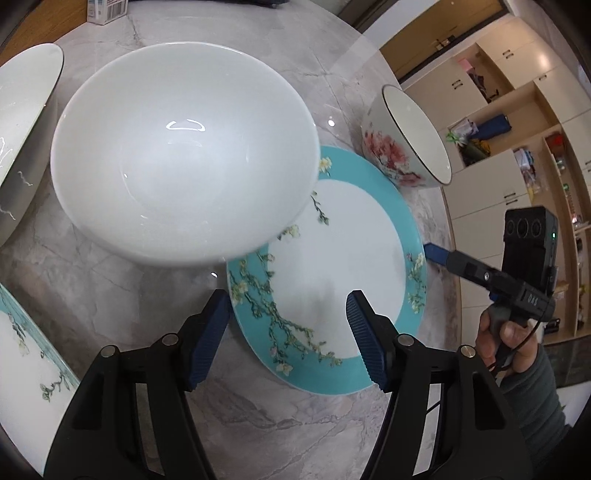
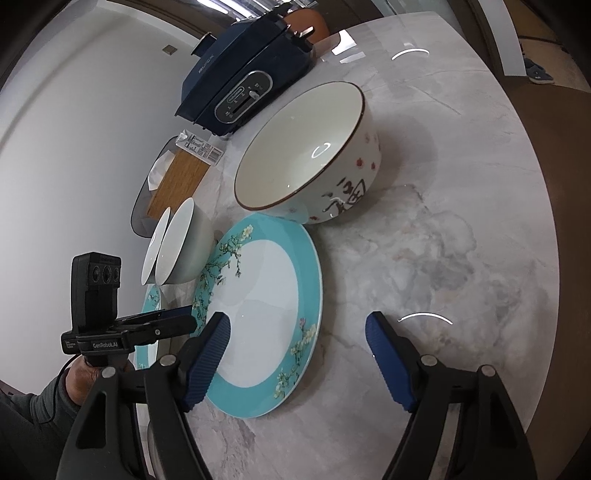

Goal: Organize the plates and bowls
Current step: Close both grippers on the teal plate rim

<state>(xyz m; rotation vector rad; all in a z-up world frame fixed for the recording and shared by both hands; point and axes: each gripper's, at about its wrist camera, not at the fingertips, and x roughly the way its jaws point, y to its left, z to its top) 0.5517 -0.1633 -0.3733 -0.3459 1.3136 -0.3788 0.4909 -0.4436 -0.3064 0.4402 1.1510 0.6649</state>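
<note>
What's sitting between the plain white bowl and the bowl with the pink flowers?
The teal-rimmed plate. In the left wrist view its far edge fills the gap between the white bowl and the flowered bowl, with bare marble table beyond it.

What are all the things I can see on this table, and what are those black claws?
Teal-rimmed plate: two, teal and white with blossom sprigs; one mid-table, one at the left edge.
White bowl: one, plain white, beside the middle plate.
Grey bowl: one, grey outside, far left.
Flowered bowl: one, cream with red flowers, behind the middle plate.
Dark appliance: one, navy, table's far end.
Carton: one, barcode label, far edge.
Marble table: one, grey-white.
Left gripper: black, blue pads, open.
Right gripper: same, open.
</note>
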